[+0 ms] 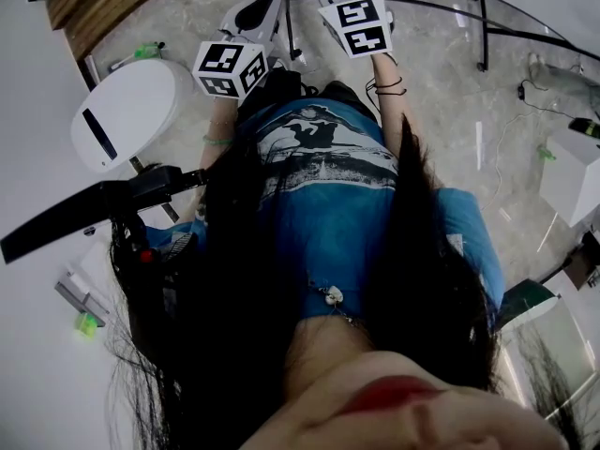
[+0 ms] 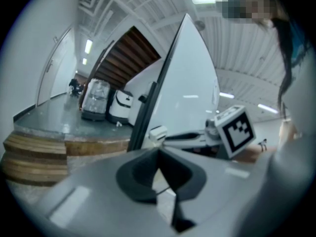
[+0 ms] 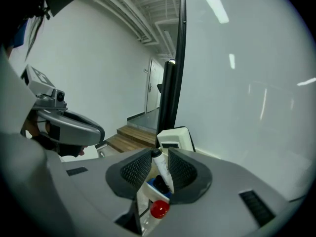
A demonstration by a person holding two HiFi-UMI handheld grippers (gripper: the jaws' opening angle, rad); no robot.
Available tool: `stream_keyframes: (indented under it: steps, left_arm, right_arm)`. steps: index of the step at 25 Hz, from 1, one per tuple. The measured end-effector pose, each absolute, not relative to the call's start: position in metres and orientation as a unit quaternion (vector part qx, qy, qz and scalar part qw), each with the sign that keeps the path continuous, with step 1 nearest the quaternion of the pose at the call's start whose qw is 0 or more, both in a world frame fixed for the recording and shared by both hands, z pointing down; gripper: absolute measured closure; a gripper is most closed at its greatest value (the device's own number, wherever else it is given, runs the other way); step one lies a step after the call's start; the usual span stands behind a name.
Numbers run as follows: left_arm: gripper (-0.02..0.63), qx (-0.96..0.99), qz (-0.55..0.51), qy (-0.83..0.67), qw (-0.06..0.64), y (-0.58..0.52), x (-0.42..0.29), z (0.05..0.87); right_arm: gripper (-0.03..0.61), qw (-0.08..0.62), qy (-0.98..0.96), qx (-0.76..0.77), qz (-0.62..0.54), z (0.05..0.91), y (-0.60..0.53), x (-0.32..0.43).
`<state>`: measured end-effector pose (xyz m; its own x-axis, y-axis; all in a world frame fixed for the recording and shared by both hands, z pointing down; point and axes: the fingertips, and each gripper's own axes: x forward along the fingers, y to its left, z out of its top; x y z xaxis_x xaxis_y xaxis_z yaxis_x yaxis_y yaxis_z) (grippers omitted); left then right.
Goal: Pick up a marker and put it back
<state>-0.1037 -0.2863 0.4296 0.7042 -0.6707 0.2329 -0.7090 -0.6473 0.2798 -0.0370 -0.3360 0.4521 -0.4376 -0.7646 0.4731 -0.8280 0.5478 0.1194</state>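
Looking steeply down from the head camera, a person's blue printed shirt (image 1: pixel 337 204) and long dark hair (image 1: pixel 234 279) fill the middle of the frame, with a pale stone floor (image 1: pixel 450 101) beyond. Both arms are held out ahead. The cube with square markers on each gripper is seen near the top edge, the left cube (image 1: pixel 230 68) lower in the frame than the right cube (image 1: pixel 356 24). A white rounded unit (image 1: pixel 127 111) stands on the floor at the left.

In the left gripper view, the left gripper (image 2: pixel 158 151) is shown with its dark jaws brought together at the tips, and nothing is held between them. Beyond it, a tall white panel (image 2: pixel 190 83) with a dark edge is seen, with wooden steps (image 2: pixel 34 154) at the left.

In the right gripper view, the right gripper (image 3: pixel 160 151) is shown with its ribbed jaws partly apart and closed on a marker (image 3: pixel 161 167). The marker's white barrel stands roughly upright between the pads, with its dark end poking just above them. Lower in the gap, a blue-and-black shape (image 3: pixel 157 184) and a red rounded cap (image 3: pixel 160 209) are seen. That part is blurred, so it cannot be told whether they belong to the same marker. The marker is held up in the air, near the white panel, which fills the right of that view.
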Motion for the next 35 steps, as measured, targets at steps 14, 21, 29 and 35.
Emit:
stream_keyframes:
  steps: [14, 21, 29, 35]
  left_arm:
    - [0.623, 0.899, 0.052, -0.397, 0.178, -0.287, -0.110, 0.428]
    - [0.623, 0.896, 0.054, -0.404, 0.178, -0.287, -0.112, 0.427]
    - [0.623, 0.889, 0.058, -0.420, 0.175, -0.268, -0.094, 0.423]
    - [0.623, 0.882, 0.060, -0.436, 0.170, -0.227, -0.047, 0.423]
  right_arm:
    - [0.492, 0.152, -0.867, 0.458, 0.120, 0.425, -0.322, -0.041]
    - [0.494, 0.090, -0.867, 0.460, 0.169, 0.418, -0.321, -0.036]
    - [0.507, 0.069, -0.878, 0.429, 0.201, 0.414, -0.291, -0.026]
    - [0.552, 0.069, -0.892, 0.395, 0.206, 0.416, -0.247, 0.009]
